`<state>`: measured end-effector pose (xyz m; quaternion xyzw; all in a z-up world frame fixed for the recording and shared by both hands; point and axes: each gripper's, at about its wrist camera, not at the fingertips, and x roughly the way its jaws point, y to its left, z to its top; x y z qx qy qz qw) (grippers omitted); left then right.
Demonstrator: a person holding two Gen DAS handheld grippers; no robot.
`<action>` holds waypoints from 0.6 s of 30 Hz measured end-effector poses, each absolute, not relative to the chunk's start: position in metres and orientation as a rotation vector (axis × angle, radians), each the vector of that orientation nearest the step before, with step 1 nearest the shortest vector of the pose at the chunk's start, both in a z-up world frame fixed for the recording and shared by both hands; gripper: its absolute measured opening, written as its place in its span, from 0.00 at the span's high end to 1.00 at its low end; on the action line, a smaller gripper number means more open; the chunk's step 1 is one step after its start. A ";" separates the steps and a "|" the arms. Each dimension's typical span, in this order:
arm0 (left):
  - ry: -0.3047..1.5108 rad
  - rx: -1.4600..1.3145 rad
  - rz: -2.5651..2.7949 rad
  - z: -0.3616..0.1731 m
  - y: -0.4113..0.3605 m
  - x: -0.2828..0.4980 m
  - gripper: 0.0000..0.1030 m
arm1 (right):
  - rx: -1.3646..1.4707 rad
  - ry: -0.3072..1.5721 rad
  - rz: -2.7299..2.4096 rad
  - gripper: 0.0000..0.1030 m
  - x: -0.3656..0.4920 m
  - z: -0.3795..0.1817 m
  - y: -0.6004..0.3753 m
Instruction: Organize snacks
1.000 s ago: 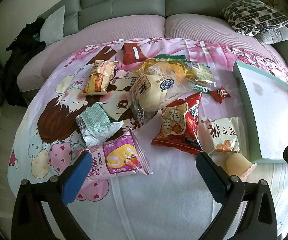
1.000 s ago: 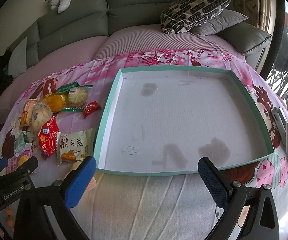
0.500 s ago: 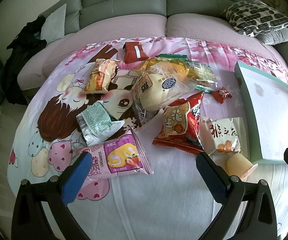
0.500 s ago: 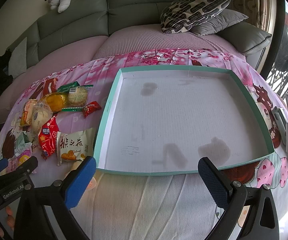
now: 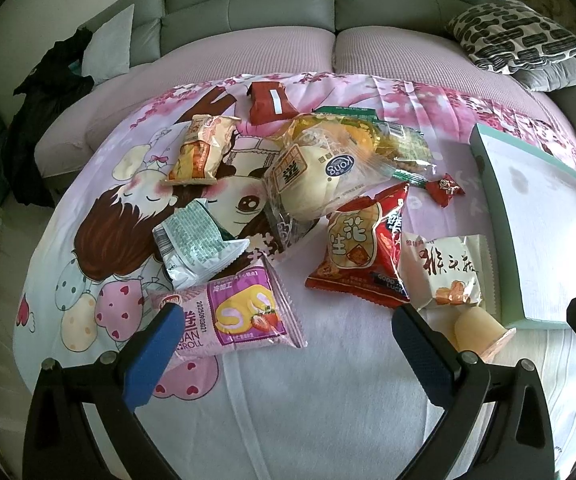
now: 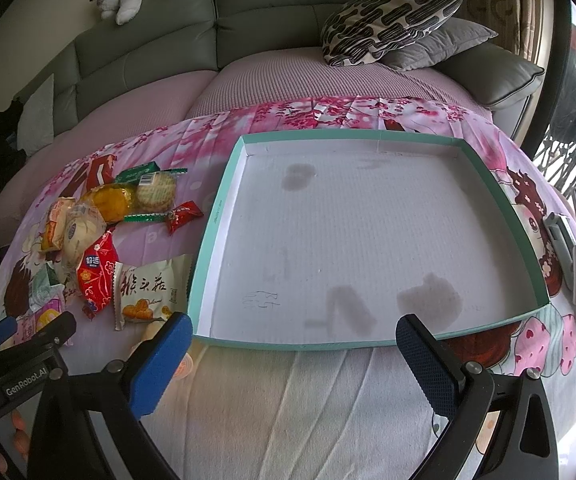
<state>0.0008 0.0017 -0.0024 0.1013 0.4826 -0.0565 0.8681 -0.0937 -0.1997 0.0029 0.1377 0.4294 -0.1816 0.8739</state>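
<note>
Snacks lay heaped on the pink cartoon-printed bedsheet (image 5: 88, 208), well left of where they belonged. Biggest thing I saw was the shallow teal-rimmed white cardboard tray (image 6: 224, 208), bare inside apart from a few grey stains, sitting just right of the pile. Next in size came the clear bag of pale round buns (image 5: 319, 176), then the red peanut packet (image 5: 361, 248), the pink strawberry-roll packet (image 5: 240, 312), the white mushroom-biscuit pouch (image 5: 443, 272) lying just beside the tray's left wall, and the small yellow jelly cup (image 5: 475, 330) near the tray's front corner.

I judged nothing had been sorted yet, so the step in hand was a first pick. To do it well I would have gone for a flat, separate packet at the heap's edge, the strawberry roll or the biscuit pouch, pinching it by a crimped seam rather than the puffed middle, so it would not slip or drag neighbours along.

My left claw (image 5: 288, 354) hovered low over the near sheet, released and spread wide, its left pad touching or overlapping the pink packet's corner. My right claw (image 6: 288, 360) hung likewise released, empty, level before the tray's front rim.
</note>
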 end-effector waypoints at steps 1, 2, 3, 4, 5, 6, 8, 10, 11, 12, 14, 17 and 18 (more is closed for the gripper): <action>1.010 0.212 -0.118 -0.002 0.002 0.001 0.00 | 0.288 0.897 -0.379 0.00 -0.093 0.003 -0.200; 1.011 0.212 -0.118 -0.003 0.001 0.001 0.00 | 0.289 0.897 -0.379 0.00 -0.094 0.003 -0.200; 1.011 0.212 -0.117 -0.003 0.002 0.001 0.00 | 0.290 0.897 -0.379 0.00 -0.094 0.003 -0.200; 1.011 0.211 -0.117 -0.003 0.001 0.001 0.00 | 0.290 0.897 -0.379 0.00 -0.094 0.003 -0.200; 1.012 0.211 -0.117 -0.003 0.001 0.001 0.00 | 0.289 0.897 -0.379 0.00 -0.094 0.003 -0.200; 1.012 0.211 -0.116 -0.004 0.001 0.000 0.00 | 0.289 0.897 -0.379 0.00 -0.094 0.003 -0.200; 1.011 0.211 -0.117 -0.003 0.001 0.000 0.00 | 0.290 0.896 -0.379 0.00 -0.094 0.003 -0.200; 1.011 0.211 -0.117 -0.003 0.001 0.001 0.00 | 0.291 0.897 -0.380 0.00 -0.093 0.003 -0.200; 1.011 0.210 -0.117 -0.004 0.001 0.000 0.00 | 0.290 0.897 -0.379 0.00 -0.093 0.003 -0.200; 1.011 0.211 -0.118 -0.003 0.001 0.000 0.00 | 0.290 0.897 -0.380 0.00 -0.093 0.003 -0.200; 1.011 0.210 -0.118 -0.003 0.001 0.000 0.00 | 0.290 0.897 -0.379 0.00 -0.093 0.003 -0.200; 1.011 0.209 -0.120 -0.004 0.001 0.000 0.00 | 0.289 0.898 -0.380 0.00 -0.093 0.003 -0.200; 1.010 0.209 -0.119 -0.004 0.002 0.000 0.00 | 0.289 0.898 -0.380 0.00 -0.093 0.003 -0.200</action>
